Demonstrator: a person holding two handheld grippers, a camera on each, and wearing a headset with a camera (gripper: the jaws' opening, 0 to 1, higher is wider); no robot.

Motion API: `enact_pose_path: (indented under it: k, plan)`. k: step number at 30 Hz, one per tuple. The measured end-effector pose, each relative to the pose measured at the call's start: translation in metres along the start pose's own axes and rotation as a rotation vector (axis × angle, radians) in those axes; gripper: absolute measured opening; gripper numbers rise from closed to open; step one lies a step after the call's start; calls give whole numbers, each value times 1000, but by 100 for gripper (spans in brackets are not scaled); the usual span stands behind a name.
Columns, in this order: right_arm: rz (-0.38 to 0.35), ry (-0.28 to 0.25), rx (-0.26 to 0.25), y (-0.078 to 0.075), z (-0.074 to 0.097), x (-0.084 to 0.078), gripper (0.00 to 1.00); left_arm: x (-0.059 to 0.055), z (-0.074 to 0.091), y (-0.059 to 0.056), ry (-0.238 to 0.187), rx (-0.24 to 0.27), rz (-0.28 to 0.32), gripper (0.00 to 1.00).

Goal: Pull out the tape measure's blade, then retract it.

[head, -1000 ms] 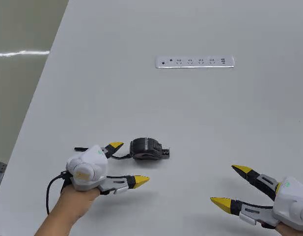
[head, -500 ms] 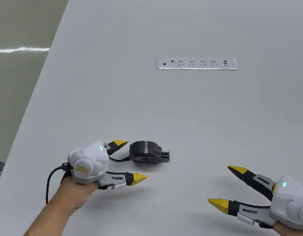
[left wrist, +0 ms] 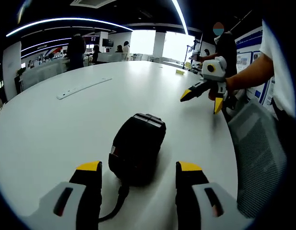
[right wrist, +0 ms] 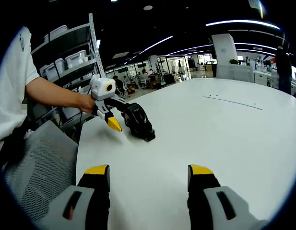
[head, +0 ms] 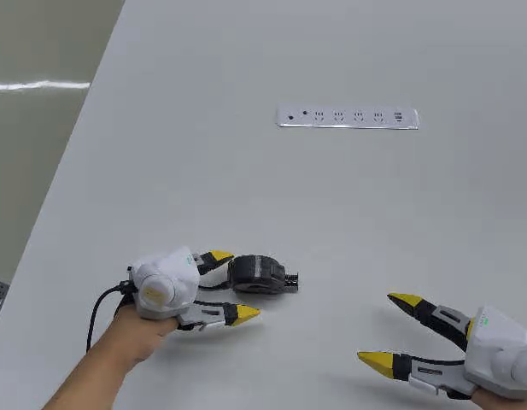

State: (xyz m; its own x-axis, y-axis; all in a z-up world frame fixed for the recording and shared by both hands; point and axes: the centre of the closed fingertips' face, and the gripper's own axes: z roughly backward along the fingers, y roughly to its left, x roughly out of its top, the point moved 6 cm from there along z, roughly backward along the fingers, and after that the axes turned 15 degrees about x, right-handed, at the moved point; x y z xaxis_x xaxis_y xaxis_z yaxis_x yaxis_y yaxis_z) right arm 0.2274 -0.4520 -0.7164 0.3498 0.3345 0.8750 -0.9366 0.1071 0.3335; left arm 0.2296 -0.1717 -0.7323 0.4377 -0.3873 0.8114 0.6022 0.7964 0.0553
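Observation:
A black tape measure (head: 256,274) lies on the white table (head: 289,196), its blade end toward the right. My left gripper (head: 231,285) is open, its yellow-tipped jaws reaching around the case's left end without clearly touching it. In the left gripper view the tape measure (left wrist: 136,146) sits just past and between the yellow fingertips (left wrist: 88,167), a black cord trailing toward the camera. My right gripper (head: 389,331) stands open and empty at the lower right, well apart from the case. In the right gripper view the tape measure (right wrist: 137,121) and the left gripper (right wrist: 112,117) appear at the left.
A white power strip (head: 347,118) lies farther back on the table. The table's left edge (head: 71,162) drops to a grey floor. A mesh chair (right wrist: 40,165) stands close to the table's near side. People stand in the background of the gripper views.
My left gripper has moved right, so its jaws now reach alongside the tape measure's left end. My right gripper has drifted slightly left and down. The head camera has shifted a little.

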Motion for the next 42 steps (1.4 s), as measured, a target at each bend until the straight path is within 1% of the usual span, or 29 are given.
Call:
enact_pose_path:
  k: [1, 3, 6, 9, 12, 14, 16, 18, 20, 25, 28, 30, 31, 42]
  plan:
    - [-1, 1, 3, -1, -1, 0, 66, -1, -1, 1, 6, 1, -5, 59]
    - [-7, 8, 7, -2, -3, -1, 66, -2, -3, 1, 11, -7, 5, 57]
    - [-10, 12, 15, -3, -5, -2, 66, -2, -5, 1, 14, -13, -3, 54]
    - [-14, 12, 22, -5, -7, -2, 65, 0, -7, 2, 4, -15, 10, 54]
    - [-15, 18, 27, -6, -9, 0, 65, 0, -9, 2, 2, -24, -1, 52]
    - [-14, 19, 30, -8, -10, 1, 64, 1, -10, 2, 0, -33, 8, 52]
    - [-14, 19, 33, -9, -11, 2, 64, 1, -12, 2, -4, -41, -6, 51]
    - [-15, 21, 36, -11, -12, 2, 64, 2, -13, 1, -6, -55, -11, 49]
    - [-13, 24, 39, -12, -14, 2, 64, 2, -14, 2, -7, -57, -20, 45]
    - [-14, 29, 45, -14, -16, 2, 63, 4, -15, 2, -11, -72, -12, 43]
    - [-17, 28, 48, -14, -17, 3, 62, 3, -15, 3, -4, -78, -26, 40]
    - [-17, 31, 50, -15, -19, 2, 62, 4, -15, 5, -11, -65, -39, 36]
    - [-17, 31, 50, -15, -19, 3, 62, 4, -15, 5, -13, -69, -35, 35]
    - [-18, 33, 59, -18, -22, 2, 61, 2, -16, 7, -19, -86, -30, 34]
